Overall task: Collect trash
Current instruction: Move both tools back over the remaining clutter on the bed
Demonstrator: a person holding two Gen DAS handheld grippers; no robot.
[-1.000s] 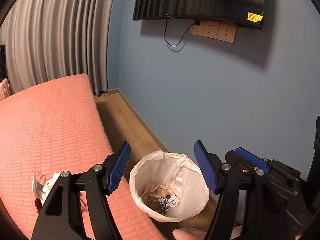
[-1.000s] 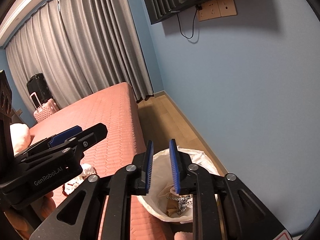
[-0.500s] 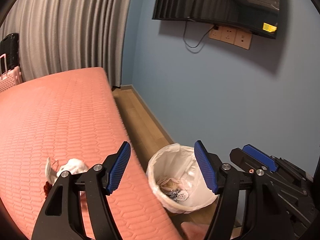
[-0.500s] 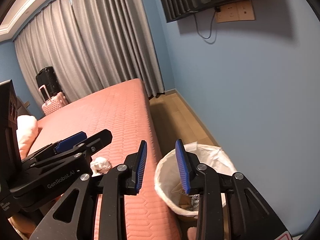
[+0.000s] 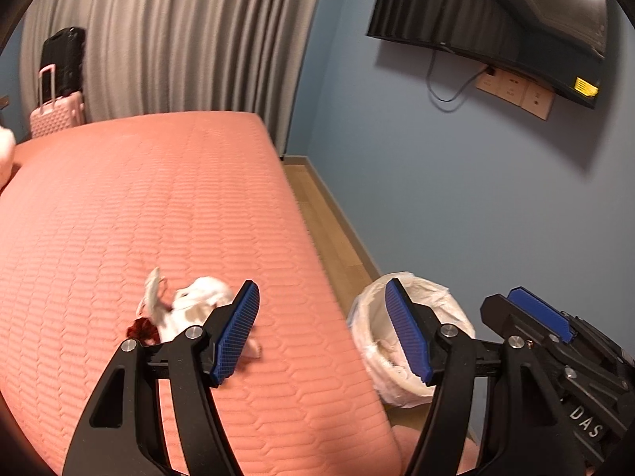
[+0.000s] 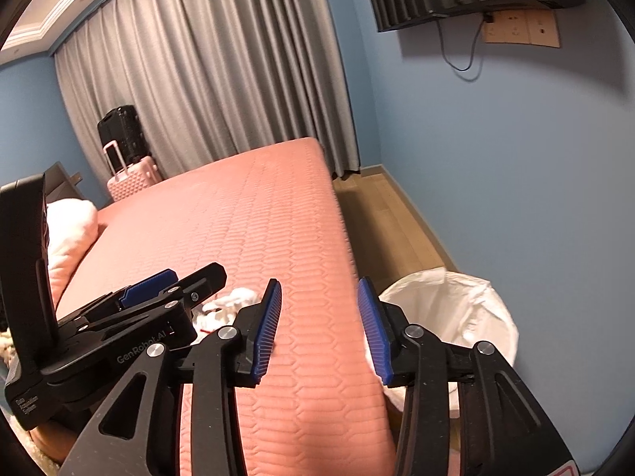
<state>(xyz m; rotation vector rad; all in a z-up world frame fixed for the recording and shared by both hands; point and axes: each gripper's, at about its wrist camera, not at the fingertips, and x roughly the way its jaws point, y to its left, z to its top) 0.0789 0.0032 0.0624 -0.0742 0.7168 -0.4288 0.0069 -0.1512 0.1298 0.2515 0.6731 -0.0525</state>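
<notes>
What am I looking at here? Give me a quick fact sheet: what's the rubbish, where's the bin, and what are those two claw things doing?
Place: bedroom, blue walls, grey curtains
Rubbish: crumpled white tissues with a dark red scrap, lying on the pink bed
Bin: white-lined trash bin on the floor beside the bed, already holding some waste
Left gripper: open, empty, above the bed edge, near the tissues
Right gripper: open, empty, between bed and bin
Also there: pink suitcase, wall-mounted TV

right claw (image 6: 319, 331) opened, seemingly swung bedward
</notes>
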